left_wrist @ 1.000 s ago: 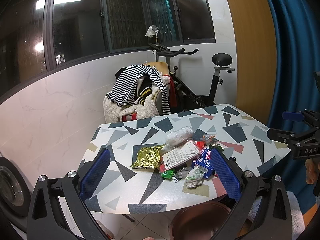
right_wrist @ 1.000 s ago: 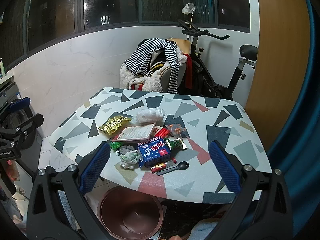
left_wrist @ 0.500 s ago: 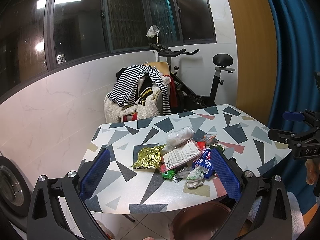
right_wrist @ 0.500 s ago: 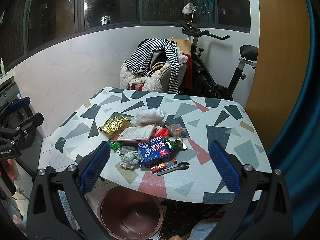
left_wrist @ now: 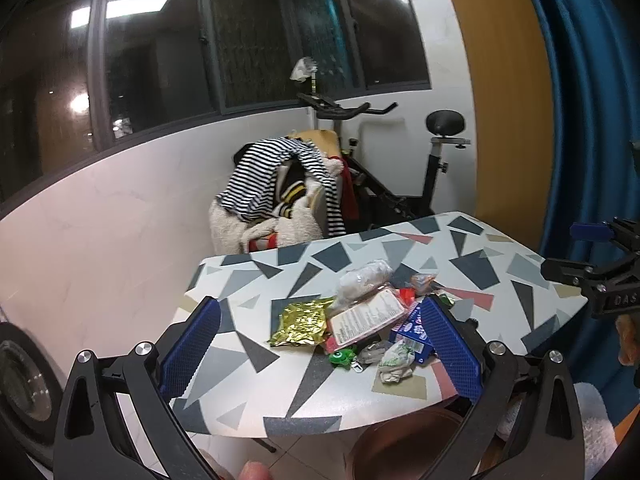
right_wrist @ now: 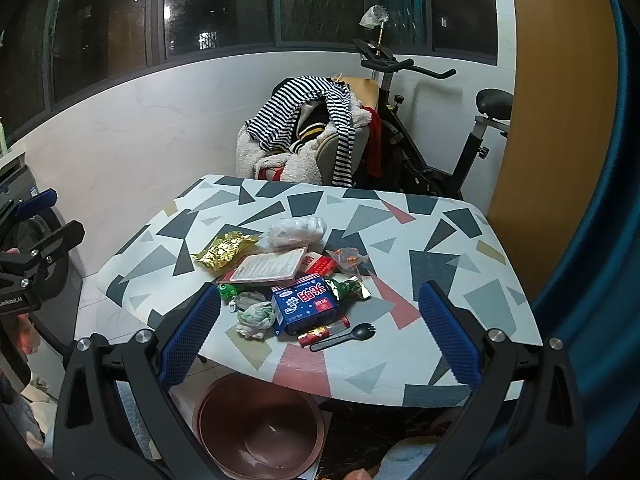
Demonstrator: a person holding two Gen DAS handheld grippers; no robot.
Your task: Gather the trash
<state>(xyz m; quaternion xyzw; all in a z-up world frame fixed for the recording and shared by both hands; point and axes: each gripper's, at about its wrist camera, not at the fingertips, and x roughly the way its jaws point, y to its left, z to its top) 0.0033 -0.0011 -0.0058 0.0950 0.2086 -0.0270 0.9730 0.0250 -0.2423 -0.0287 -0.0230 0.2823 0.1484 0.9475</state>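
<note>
A pile of trash lies on the patterned table point(right_wrist: 460, 248): a gold wrapper point(right_wrist: 224, 249), a clear bag point(right_wrist: 297, 231), a flat labelled packet point(right_wrist: 269, 268), a blue box point(right_wrist: 305, 303), a crumpled white wrapper point(right_wrist: 254, 316) and a black plastic spoon point(right_wrist: 344, 335). The same pile shows in the left wrist view, with the gold wrapper point(left_wrist: 301, 321) at its left. A brown bin point(right_wrist: 258, 426) stands on the floor under the table's near edge. My left gripper point(left_wrist: 320, 350) and right gripper point(right_wrist: 318, 336) are both open and empty, held short of the table.
A chair heaped with striped clothes point(right_wrist: 308, 120) and an exercise bike point(right_wrist: 432, 132) stand behind the table. A washing machine point(left_wrist: 24, 380) is at the left. A blue curtain point(left_wrist: 592, 100) hangs at the right.
</note>
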